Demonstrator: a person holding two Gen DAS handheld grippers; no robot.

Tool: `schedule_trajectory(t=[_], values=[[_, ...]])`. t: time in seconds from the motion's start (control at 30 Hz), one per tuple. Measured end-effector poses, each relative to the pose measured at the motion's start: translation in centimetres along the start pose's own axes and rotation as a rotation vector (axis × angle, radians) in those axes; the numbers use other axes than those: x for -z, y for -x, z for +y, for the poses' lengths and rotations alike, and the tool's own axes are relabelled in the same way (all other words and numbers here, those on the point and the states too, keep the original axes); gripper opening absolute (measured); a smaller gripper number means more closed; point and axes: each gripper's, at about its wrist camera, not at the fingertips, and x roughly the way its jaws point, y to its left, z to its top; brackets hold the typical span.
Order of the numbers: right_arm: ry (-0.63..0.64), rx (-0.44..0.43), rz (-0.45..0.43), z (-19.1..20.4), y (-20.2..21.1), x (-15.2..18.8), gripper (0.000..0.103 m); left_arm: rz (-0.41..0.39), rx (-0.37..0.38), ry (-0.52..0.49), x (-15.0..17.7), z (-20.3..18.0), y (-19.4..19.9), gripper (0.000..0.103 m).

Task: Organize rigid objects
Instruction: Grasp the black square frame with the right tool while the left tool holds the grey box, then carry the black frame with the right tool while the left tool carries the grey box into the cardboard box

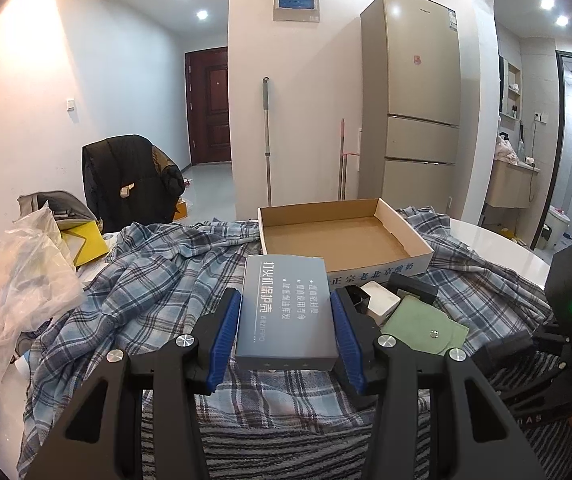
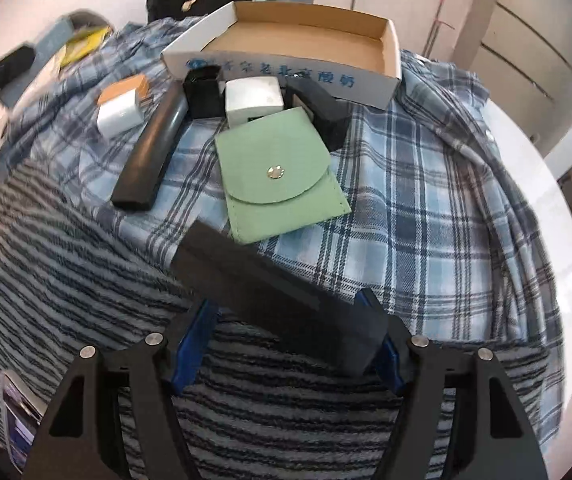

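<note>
We hold the grey printed cardboard box [image 1: 286, 312] pinched in our left gripper [image 1: 286, 332], ready for the open cardboard tray [image 1: 342, 240] ahead, while our right gripper [image 2: 286, 340] straddles a long black box [image 2: 281, 300], its grip unclear.

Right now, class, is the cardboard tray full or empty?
Empty: the cardboard tray shows only its bare brown floor; the small boxes lie outside it.

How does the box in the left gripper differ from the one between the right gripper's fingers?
The grey box carries white printed text; the black box looks plain. The grey box sits square between the left gripper pads; the black box lies diagonally across the right gripper. Both are flat, rigid and rectangular.
</note>
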Motion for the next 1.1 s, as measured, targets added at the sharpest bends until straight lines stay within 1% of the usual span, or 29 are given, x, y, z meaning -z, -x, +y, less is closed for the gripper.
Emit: schedule_trajectory(t=[0.03, 0.07, 0.23, 0.3, 0.37, 0.43, 0.5, 0.53, 0.63, 0.7, 0.77, 0.87, 0.93, 0.97, 1.0, 1.07, 1.1], values=[[-0.012, 0.013, -0.012, -0.2, 0.1, 0.0, 0.044, 0.000, 0.000, 0.000, 0.0, 0.0, 0.0, 0.049], [-0.012, 0.029, -0.026, -0.3, 0.2, -0.1, 0.035, 0.001, 0.000, 0.000, 0.0, 0.0, 0.0, 0.049], [0.015, 0.004, -0.057, -0.2, 0.8, -0.1, 0.026, -0.006, -0.002, 0.007, 0.1, 0.0, 0.1, 0.049], [0.015, -0.032, -0.069, -0.2, 1.4, 0.0, 0.019, -0.010, -0.002, 0.010, -0.1, 0.1, 0.2, 0.049], [0.014, -0.062, -0.087, -0.3, 2.2, 0.0, 0.017, -0.008, -0.002, 0.013, -0.2, 0.3, 0.2, 0.049], [0.006, -0.096, -0.109, -0.3, 2.9, -0.2, 0.017, -0.008, -0.002, 0.014, -0.3, 0.3, 0.1, 0.049], [0.017, -0.166, -0.114, -0.1, 3.0, -0.5, 0.017, -0.007, -0.002, 0.012, -0.3, 0.4, 0.1, 0.049], [0.035, -0.208, -0.102, 0.1, 2.8, -0.5, 0.017, -0.007, -0.001, 0.013, -0.3, 0.4, 0.2, 0.049], [0.046, -0.285, -0.082, 0.5, 1.8, -0.8, 0.017, -0.009, 0.001, 0.013, -0.5, 0.4, 0.2, 0.049], [0.009, -0.352, -0.057, 0.1, 0.6, -1.2, 0.017, -0.012, 0.000, 0.006, -0.5, 0.4, 0.3, 0.049], [-0.037, -0.383, -0.036, -0.2, -0.6, -1.7, 0.017, -0.010, -0.001, -0.002, -0.6, 0.2, 0.2, 0.049], [-0.072, -0.338, -0.023, -0.1, -2.0, -2.7, 0.017, 0.005, 0.003, -0.011, -0.5, -0.1, -0.3, 0.049], [-0.079, -0.331, -0.027, 0.3, -2.1, -3.2, 0.017, 0.013, 0.003, -0.016, -0.4, -0.3, -0.5, 0.049], [-0.079, -0.311, -0.018, 0.6, -2.1, -3.4, 0.017, 0.014, 0.005, -0.018, -0.3, -0.4, -0.6, 0.049], [-0.084, -0.294, -0.013, 0.9, -2.0, -3.6, 0.014, 0.014, 0.006, -0.019, -0.3, -0.4, -0.6, 0.049], [-0.086, -0.244, -0.036, 1.0, -1.3, -3.6, 0.008, 0.015, 0.007, -0.017, -0.2, -0.4, -0.7, 0.049], [-0.084, -0.216, -0.055, 1.1, -0.9, -3.6, 0.008, 0.015, 0.009, -0.014, -0.2, -0.3, -0.7, 0.049]])
